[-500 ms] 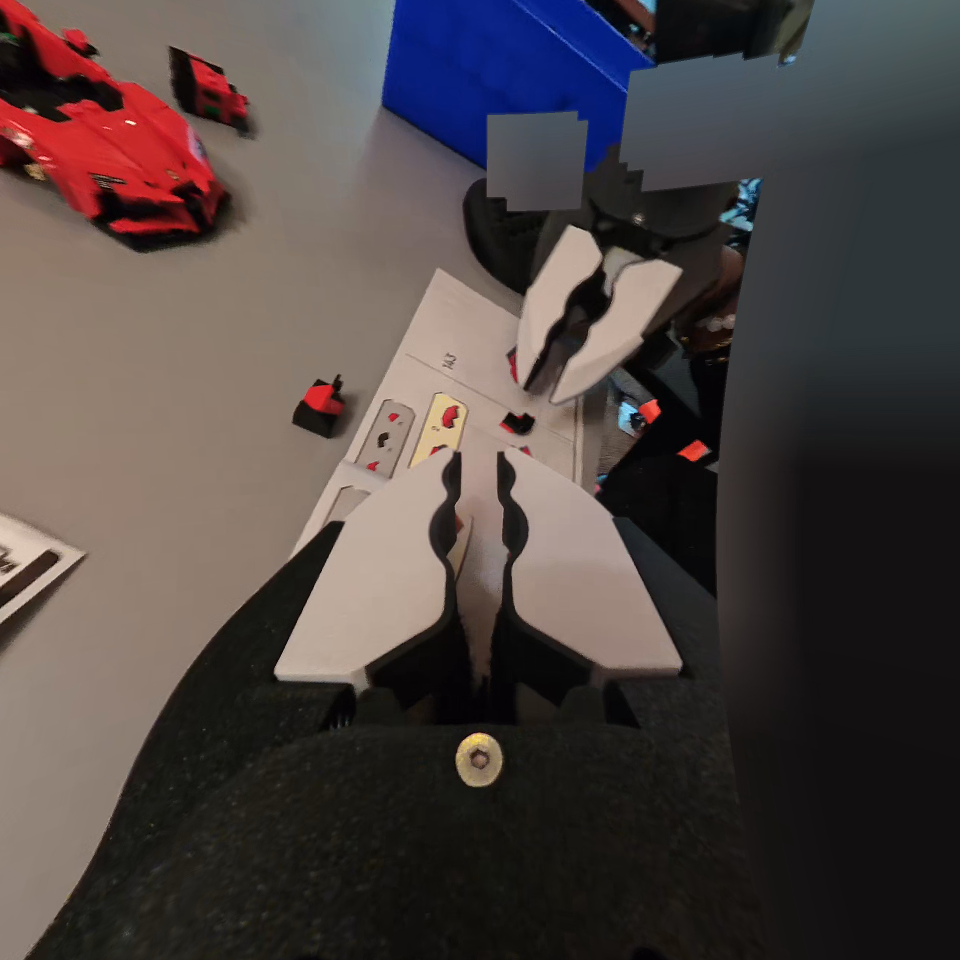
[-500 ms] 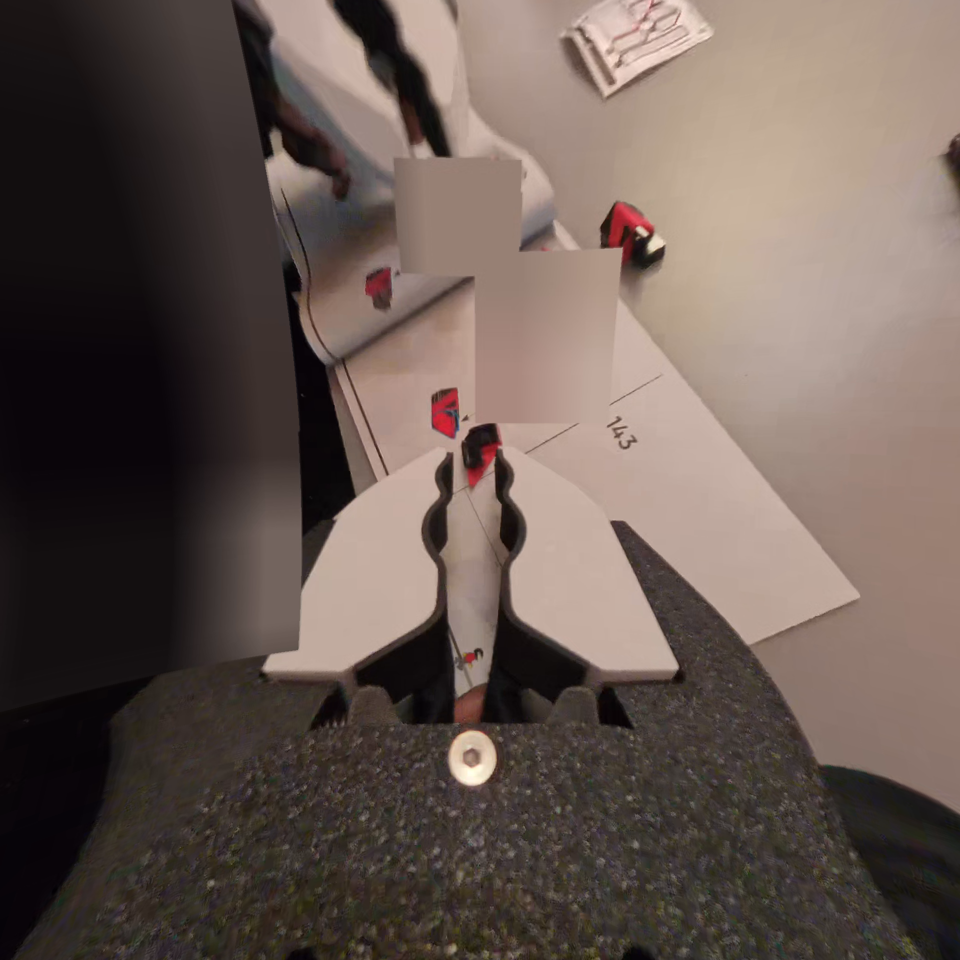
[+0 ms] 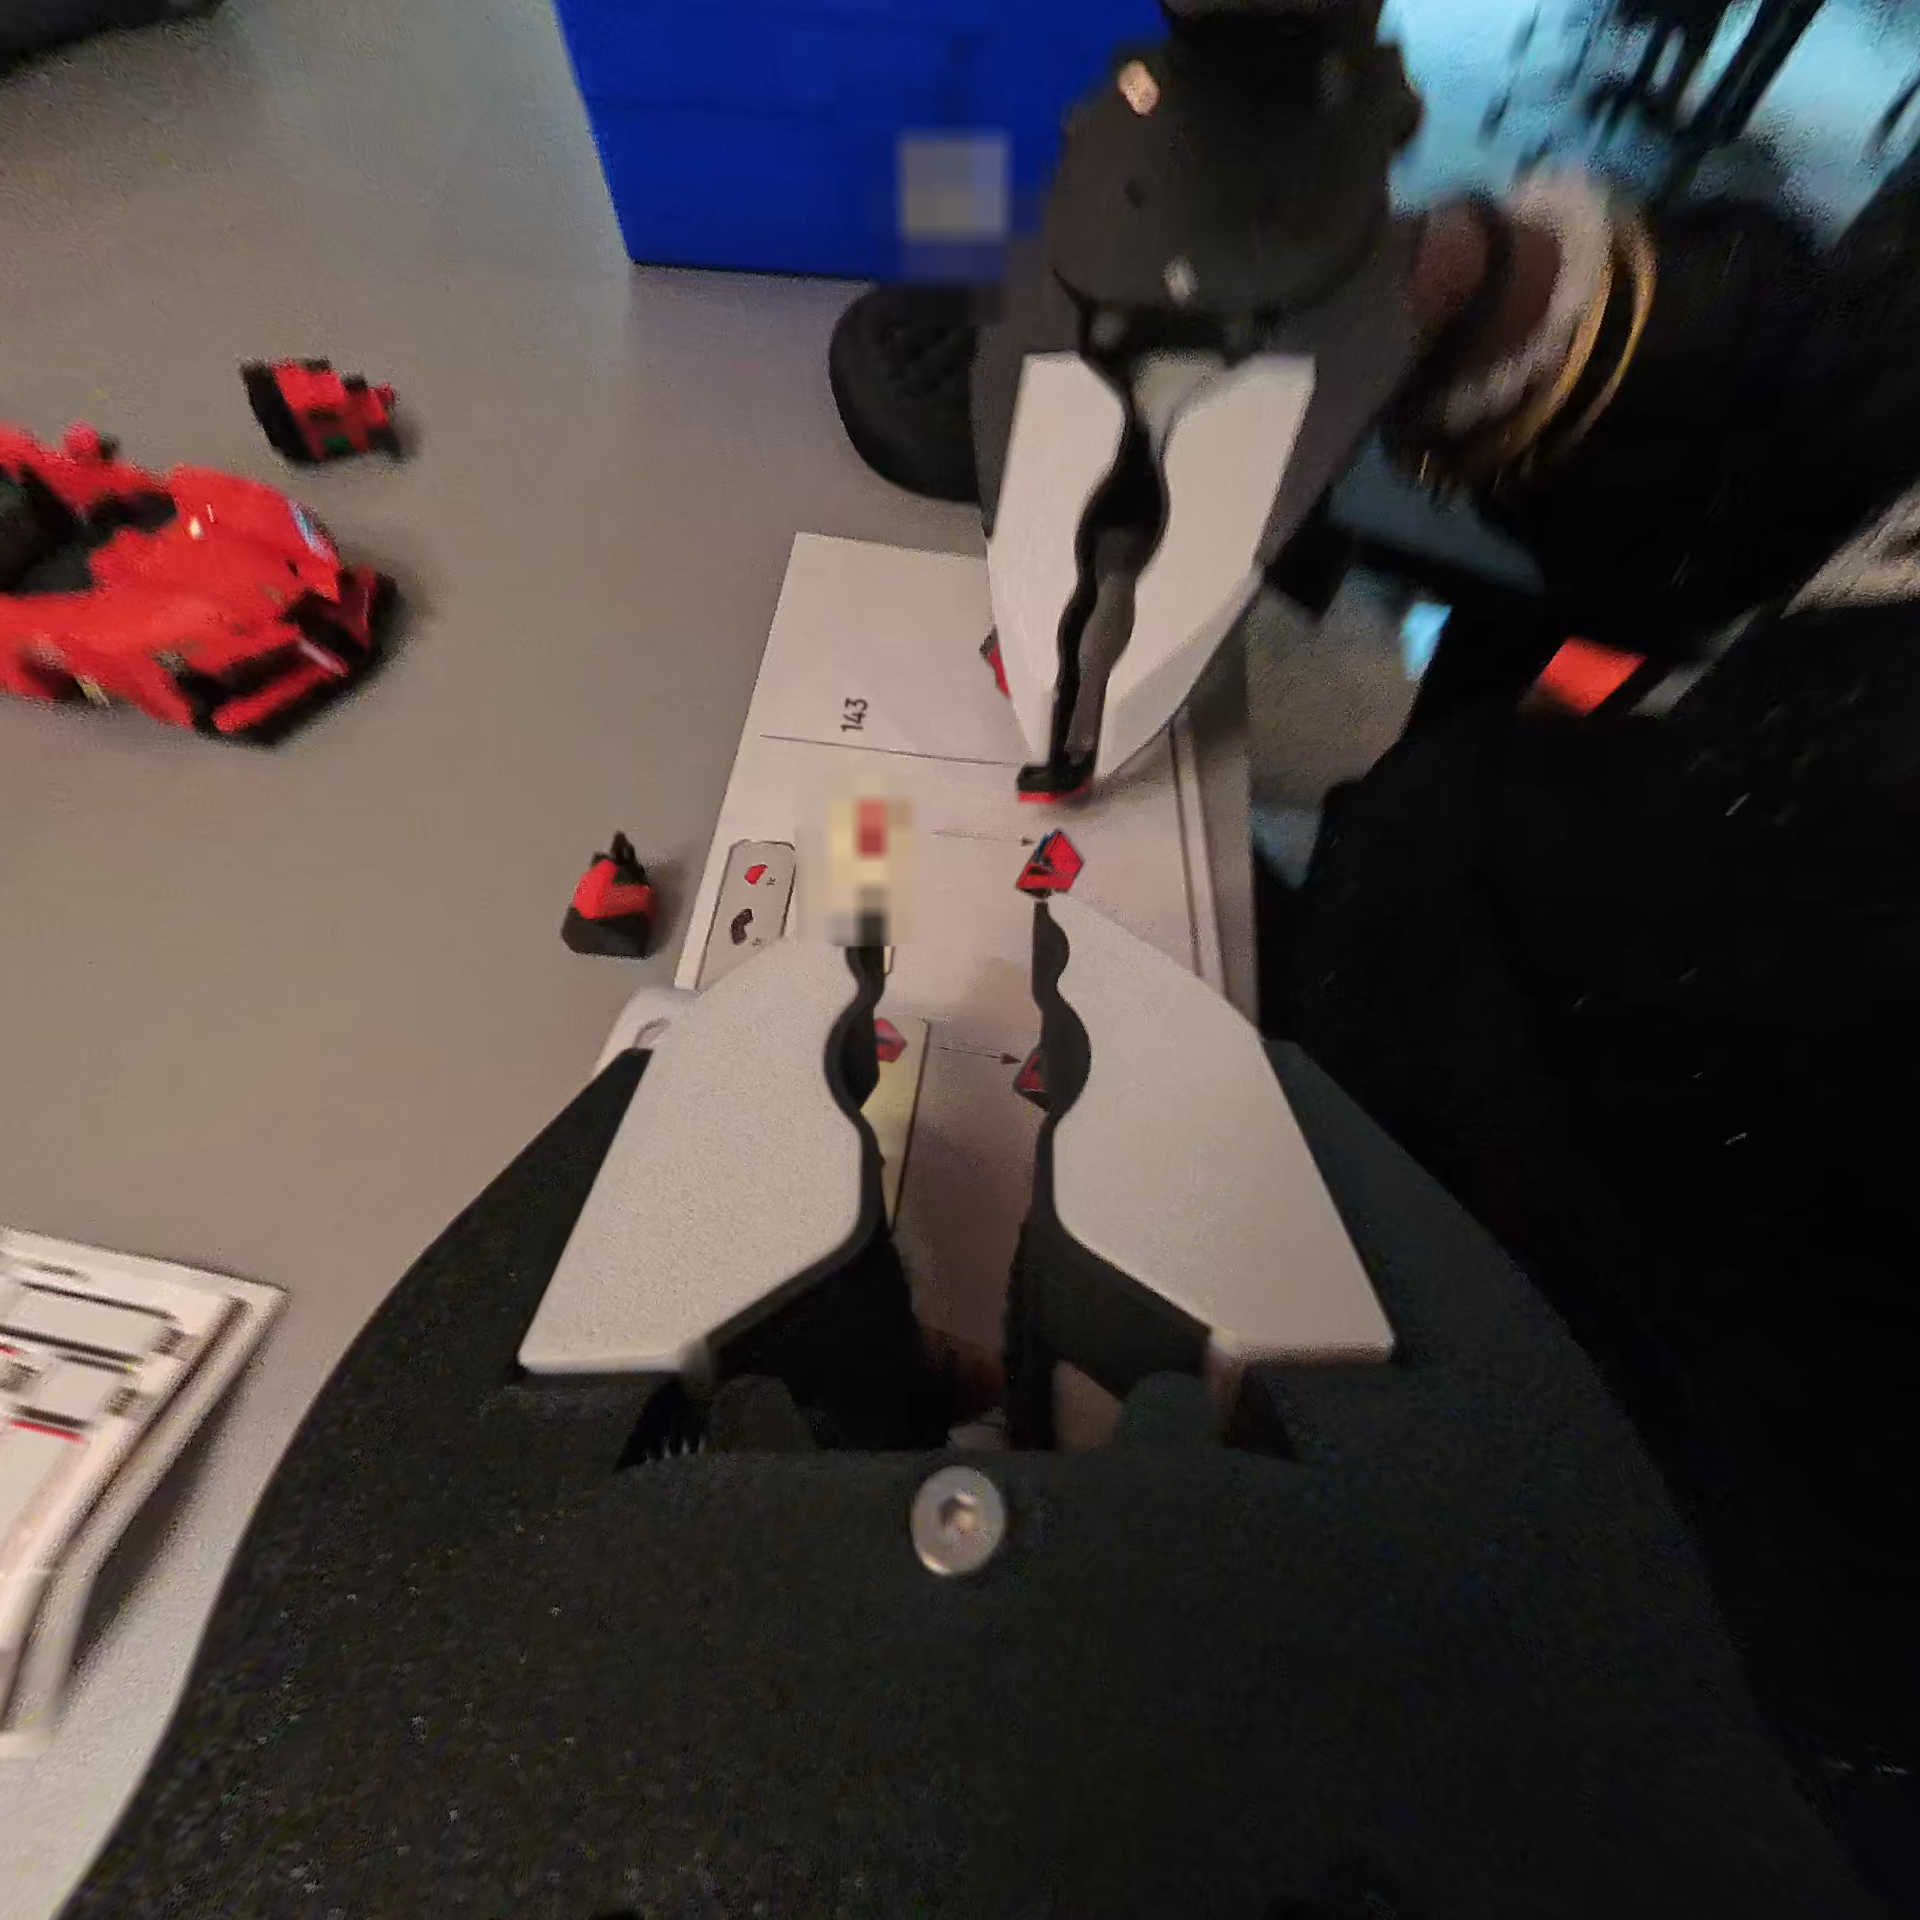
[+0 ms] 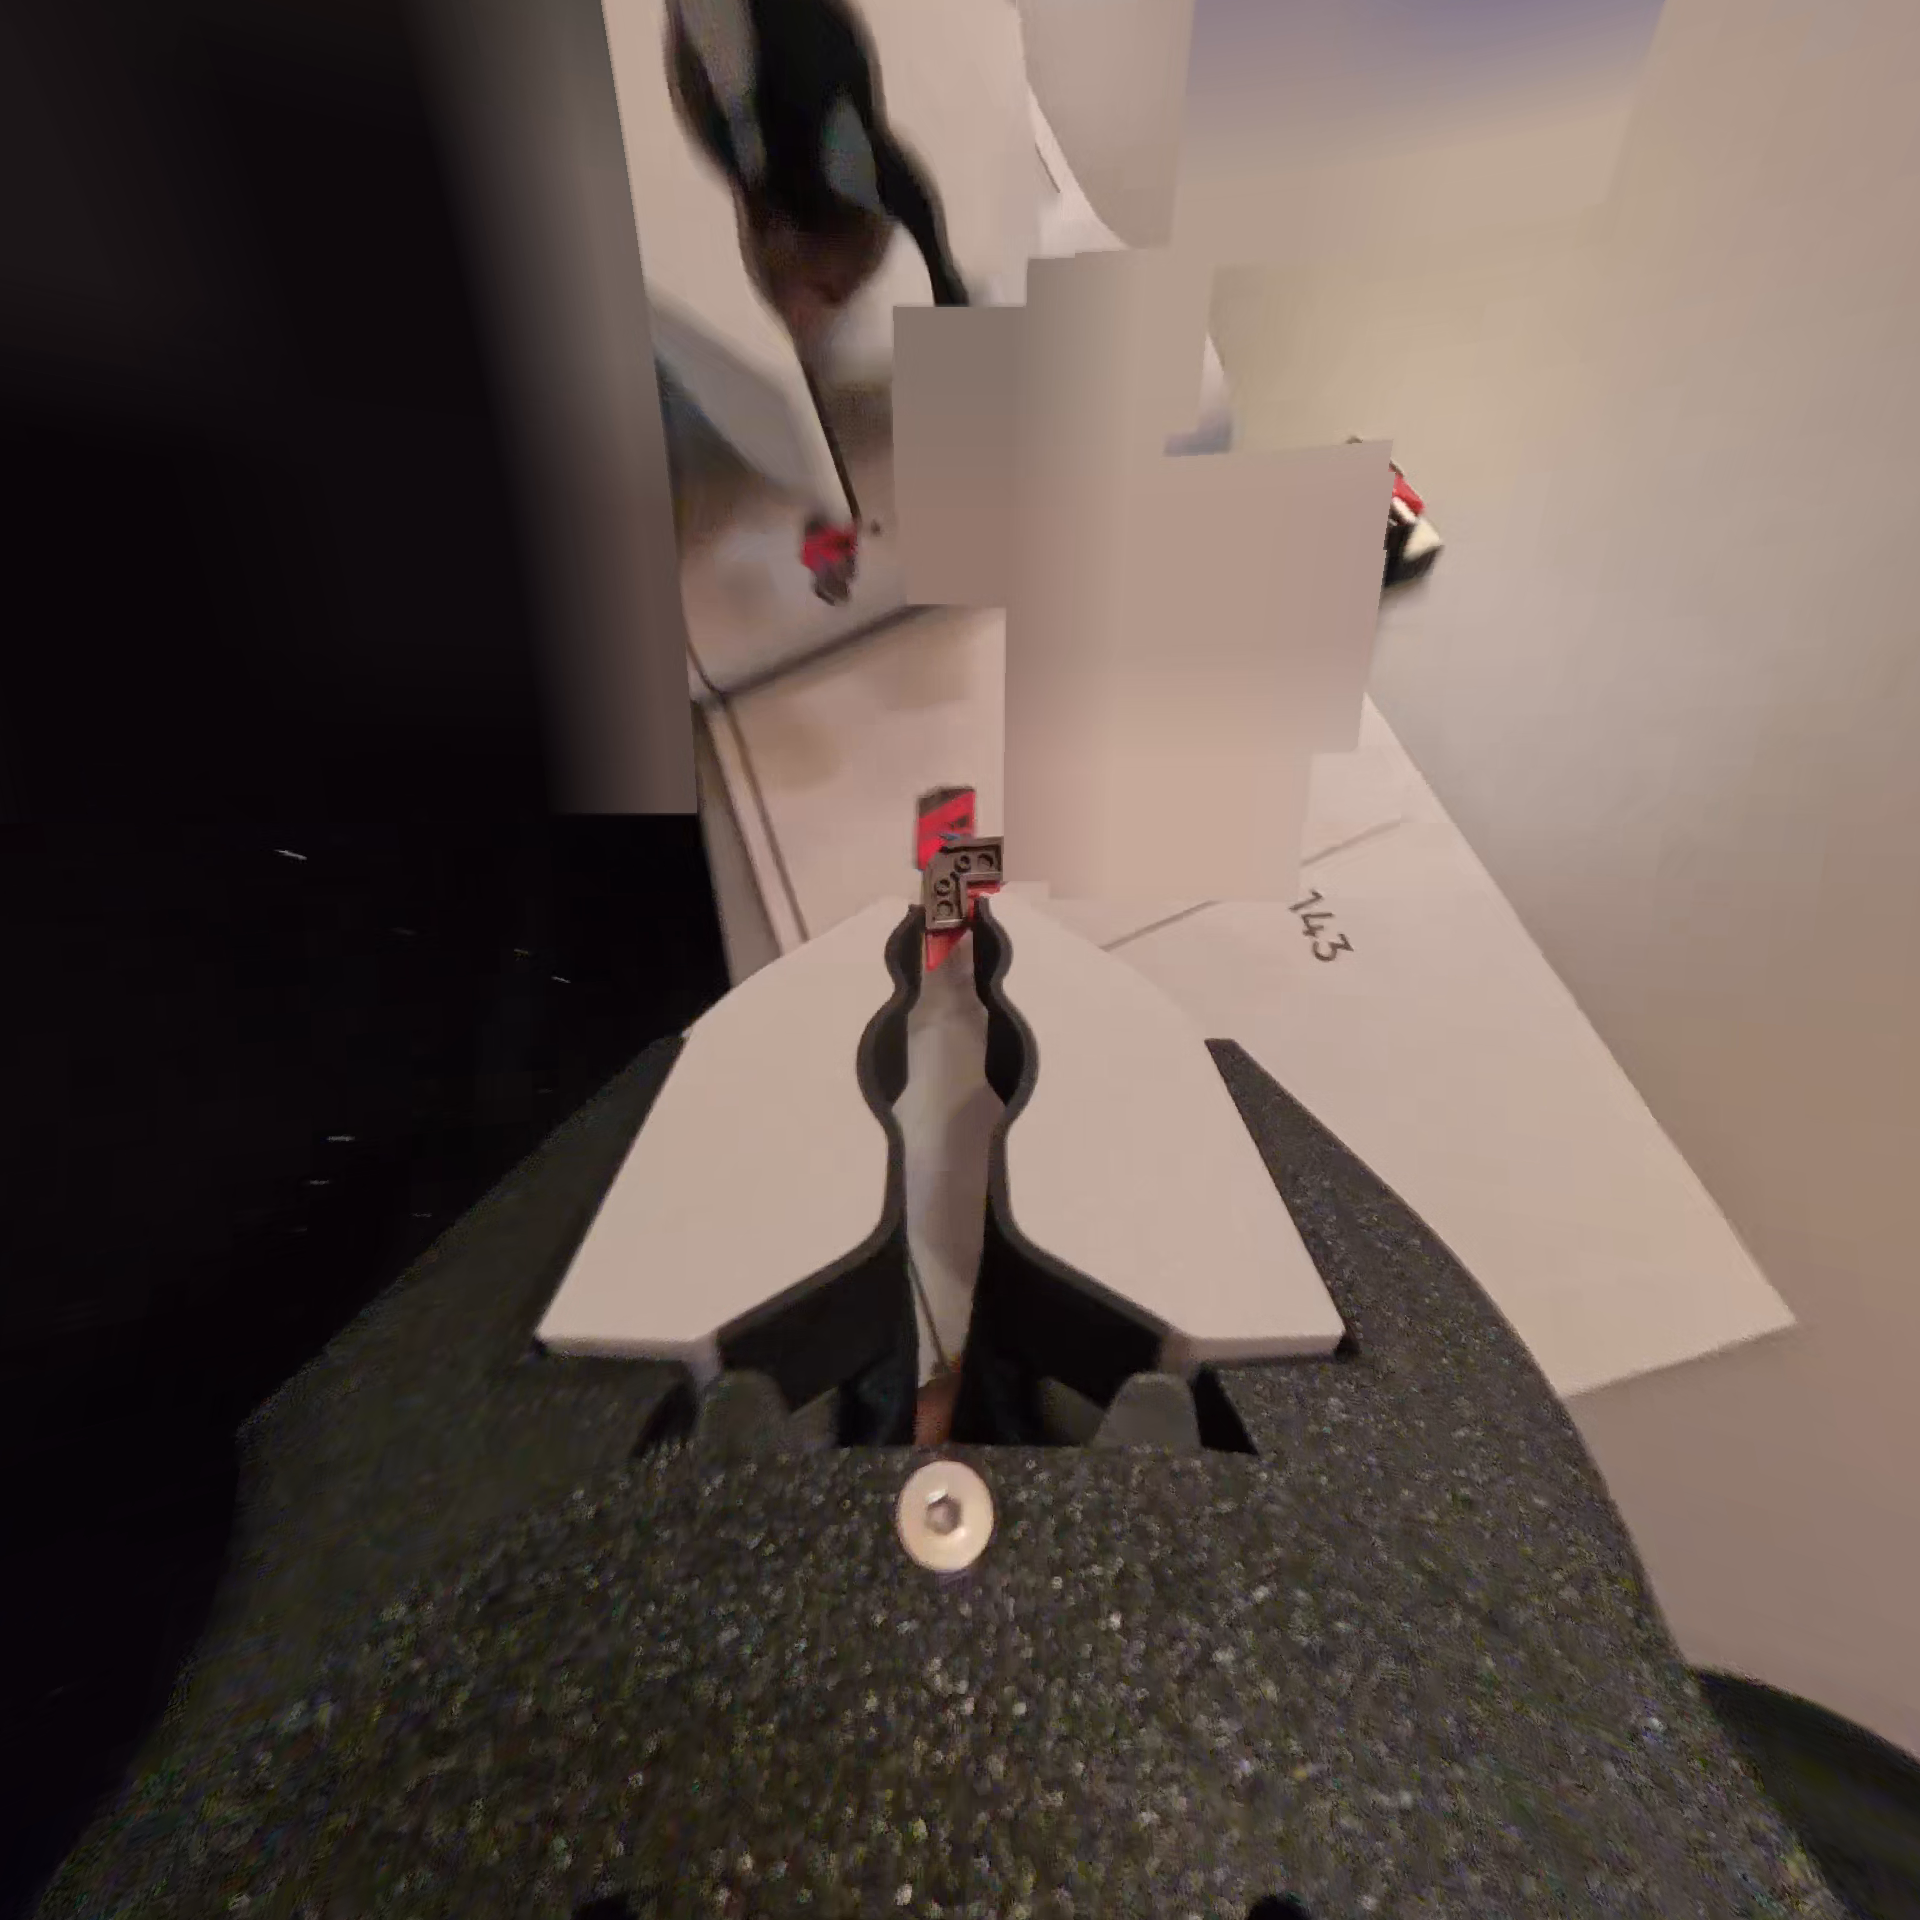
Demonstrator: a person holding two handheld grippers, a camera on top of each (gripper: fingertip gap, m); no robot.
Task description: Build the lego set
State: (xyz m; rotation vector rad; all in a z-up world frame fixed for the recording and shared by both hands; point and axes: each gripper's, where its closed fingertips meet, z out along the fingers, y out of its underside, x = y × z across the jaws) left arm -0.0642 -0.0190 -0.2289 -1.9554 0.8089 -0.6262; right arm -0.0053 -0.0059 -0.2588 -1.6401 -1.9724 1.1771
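- The grey table (image 3: 436, 208) carries everything in view, with a blue box (image 3: 790, 125) standing at its far side.
- An open instruction booklet (image 3: 894, 623) lies flat at the table's edge, under both tools.
- The left gripper (image 3: 951, 951) hovers over the booklet with its fingers well apart and nothing between them.
- The right gripper (image 4: 951, 909) points down at the page, its fingers drawn close and pinching a small lego piece (image 4: 961, 873): a dark grey L-shaped plate on a red part. In the left wrist view that piece (image 3: 1051, 781) sits at the fingertips, right at the page; whether it touches the paper is unclear.
- The red lego car (image 3: 166, 592) sits on the table well left of the booklet.
- A sticker sheet (image 3: 94, 1434) lies near the left edge.
- A red-and-black sub-assembly (image 3: 322, 407) lies just beyond the car.
- A smaller red-and-black lego chunk (image 3: 613, 904) rests just beside the booklet's left edge.
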